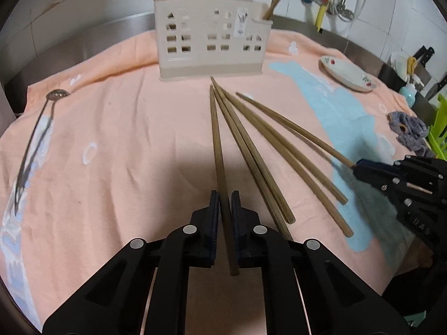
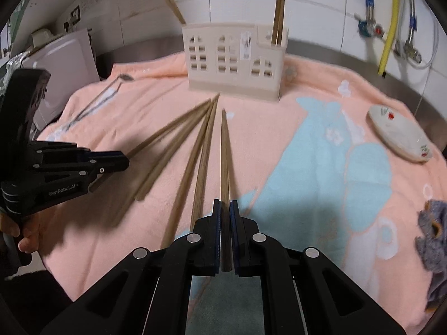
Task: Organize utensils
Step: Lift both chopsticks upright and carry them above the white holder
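Observation:
A cream utensil holder (image 1: 212,36) with window cut-outs stands at the back of the peach towel, with chopsticks upright in both ends; it also shows in the right wrist view (image 2: 234,64). Several wooden chopsticks (image 1: 262,150) lie fanned out in front of it. My left gripper (image 1: 225,195) is shut on one chopstick (image 1: 216,139), which points toward the holder. My right gripper (image 2: 225,203) is shut on another chopstick (image 2: 225,150); it shows at the right in the left wrist view (image 1: 360,166). A metal slotted spoon (image 1: 36,136) lies at the far left.
A small flowered plate (image 1: 346,74) sits at the right on the peach and blue towel (image 1: 125,128). A grey cloth (image 1: 409,131) lies at the right edge. Pipes and taps hang on the tiled wall. A steel counter edge runs behind the towel.

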Motion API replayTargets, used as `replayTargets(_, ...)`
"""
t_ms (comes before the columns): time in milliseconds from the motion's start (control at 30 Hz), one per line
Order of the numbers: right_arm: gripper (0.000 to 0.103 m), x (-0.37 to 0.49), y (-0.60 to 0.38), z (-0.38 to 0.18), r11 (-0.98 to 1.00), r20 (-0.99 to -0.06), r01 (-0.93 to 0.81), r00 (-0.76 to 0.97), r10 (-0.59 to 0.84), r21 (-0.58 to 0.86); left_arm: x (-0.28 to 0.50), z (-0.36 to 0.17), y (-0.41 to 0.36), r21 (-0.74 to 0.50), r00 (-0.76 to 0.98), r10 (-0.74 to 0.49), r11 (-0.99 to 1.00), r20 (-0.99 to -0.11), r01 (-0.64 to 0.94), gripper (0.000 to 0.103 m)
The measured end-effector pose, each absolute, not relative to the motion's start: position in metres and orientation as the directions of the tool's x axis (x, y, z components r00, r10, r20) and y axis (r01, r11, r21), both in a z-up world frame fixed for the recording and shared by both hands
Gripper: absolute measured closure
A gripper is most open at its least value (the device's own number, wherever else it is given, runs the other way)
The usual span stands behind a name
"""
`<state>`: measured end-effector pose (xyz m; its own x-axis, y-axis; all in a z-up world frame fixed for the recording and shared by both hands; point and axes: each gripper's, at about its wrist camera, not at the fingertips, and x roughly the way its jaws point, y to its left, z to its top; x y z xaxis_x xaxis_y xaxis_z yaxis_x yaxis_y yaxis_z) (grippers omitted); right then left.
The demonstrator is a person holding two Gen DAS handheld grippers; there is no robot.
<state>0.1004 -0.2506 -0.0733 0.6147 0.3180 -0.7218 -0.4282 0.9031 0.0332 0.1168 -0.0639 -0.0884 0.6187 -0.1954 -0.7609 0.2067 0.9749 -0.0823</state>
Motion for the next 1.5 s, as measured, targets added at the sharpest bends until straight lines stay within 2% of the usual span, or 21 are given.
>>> replayTargets(467, 0.097, 0.119, -0.245, 0.032, 0.892, -0.585, -0.452, 0.716, 0.381, 0.027, 0.112, -0.011, -0.035, -0.124, 0.754, -0.275, 0.96, -0.597, 0.251, 0.097)
replayTargets(600, 0.097, 0.135, -0.237, 0.057, 0.883, -0.573, -0.469, 0.718, 0.394, 0.019, 0.113, -0.002, -0.026, -0.158, 0.763, -0.31, 0.95, -0.567, 0.268, 0.097)
replayTargets(833, 0.097, 0.156, -0.223, 0.088, 0.871, -0.566, -0.491, 0.719, 0.404, -0.001, 0.114, 0.011, -0.018, -0.135, 0.788, -0.326, 0.944, -0.523, 0.301, 0.098)
replayTargets(1167, 0.097, 0.149, -0.214, 0.076, 0.866, -0.574, -0.499, 0.716, 0.399, -0.021, 0.113, -0.012, -0.011, -0.164, 0.769, -0.332, 0.943, -0.547, 0.29, 0.098)
replayTargets(1500, 0.097, 0.143, -0.227, 0.068, 0.881, -0.575, -0.474, 0.721, 0.386, -0.002, 0.111, -0.067, -0.012, -0.201, 0.705, -0.32, 0.947, -0.633, 0.249, 0.1)
